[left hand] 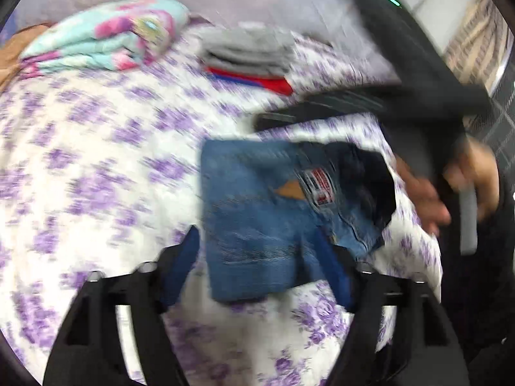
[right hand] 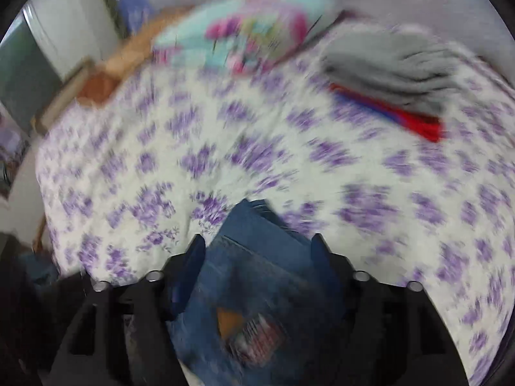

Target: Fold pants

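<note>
The folded jeans lie flat on the floral bedsheet, apparently released, since left gripper and right gripper both stand open-jawed over them.

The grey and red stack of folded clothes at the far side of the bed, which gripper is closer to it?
Hard to call; both sit well short of the grey and red stack of folded clothes, jaws open around the folded blue denim jeans: left gripper, right gripper.
</note>
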### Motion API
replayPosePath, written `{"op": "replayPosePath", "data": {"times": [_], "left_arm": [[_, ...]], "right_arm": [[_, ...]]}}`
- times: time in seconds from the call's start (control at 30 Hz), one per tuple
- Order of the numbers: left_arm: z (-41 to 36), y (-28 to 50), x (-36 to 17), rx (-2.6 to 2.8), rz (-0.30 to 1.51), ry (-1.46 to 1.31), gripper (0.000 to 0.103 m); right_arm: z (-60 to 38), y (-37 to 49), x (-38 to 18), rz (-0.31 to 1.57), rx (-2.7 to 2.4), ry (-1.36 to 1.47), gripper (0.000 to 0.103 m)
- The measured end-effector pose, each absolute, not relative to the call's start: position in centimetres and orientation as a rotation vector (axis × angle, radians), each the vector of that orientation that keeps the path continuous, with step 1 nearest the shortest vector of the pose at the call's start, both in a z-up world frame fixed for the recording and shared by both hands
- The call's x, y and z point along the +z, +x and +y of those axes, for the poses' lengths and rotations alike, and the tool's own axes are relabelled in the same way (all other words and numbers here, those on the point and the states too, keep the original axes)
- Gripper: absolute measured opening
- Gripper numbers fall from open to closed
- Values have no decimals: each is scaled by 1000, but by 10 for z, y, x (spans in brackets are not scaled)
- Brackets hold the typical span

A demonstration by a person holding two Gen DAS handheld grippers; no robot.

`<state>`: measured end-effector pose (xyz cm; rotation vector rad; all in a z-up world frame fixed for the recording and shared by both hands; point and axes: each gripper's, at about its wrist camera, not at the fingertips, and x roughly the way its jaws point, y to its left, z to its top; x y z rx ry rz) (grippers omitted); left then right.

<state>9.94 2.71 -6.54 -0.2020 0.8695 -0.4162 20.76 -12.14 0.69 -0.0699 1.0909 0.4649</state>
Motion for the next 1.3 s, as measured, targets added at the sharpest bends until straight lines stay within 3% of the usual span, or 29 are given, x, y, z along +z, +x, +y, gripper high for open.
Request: {"op": "replayPosePath", "data": {"times": [0.07,0.4,0.5,0.8,0.9,1.17,1.23,1.27,1.3], "left_arm": [[39,99,-63,-385,857,-217,82],[33,153,-128,-473,1123,-471,83],[23,166,-138,-534,1159,-517,87],[20,166,-140,-558,1163,-512,87],[20,167,-141,-569,1164,-505,88],[17,174,-148,-591,1174,-507,92],[15,175,-148,-587,1172,-504,91],[15,173,-145,-591,1160,-502,82],[14,172,-142,-582,1153,-485,81]], "right_arm": [[-155,184,15,1053,424,19,74],[-274,75,-24,975,229,353,75],[-279,75,-28,975,239,397,75],[-253,110,-40,1030,188,300,81],[-261,126,-69,1131,208,401,88],[-276,141,-111,1247,340,635,92],[-272,142,-114,1229,348,630,87],[-268,140,-109,1195,355,611,73],[-266,138,-104,1175,355,586,64]]}}
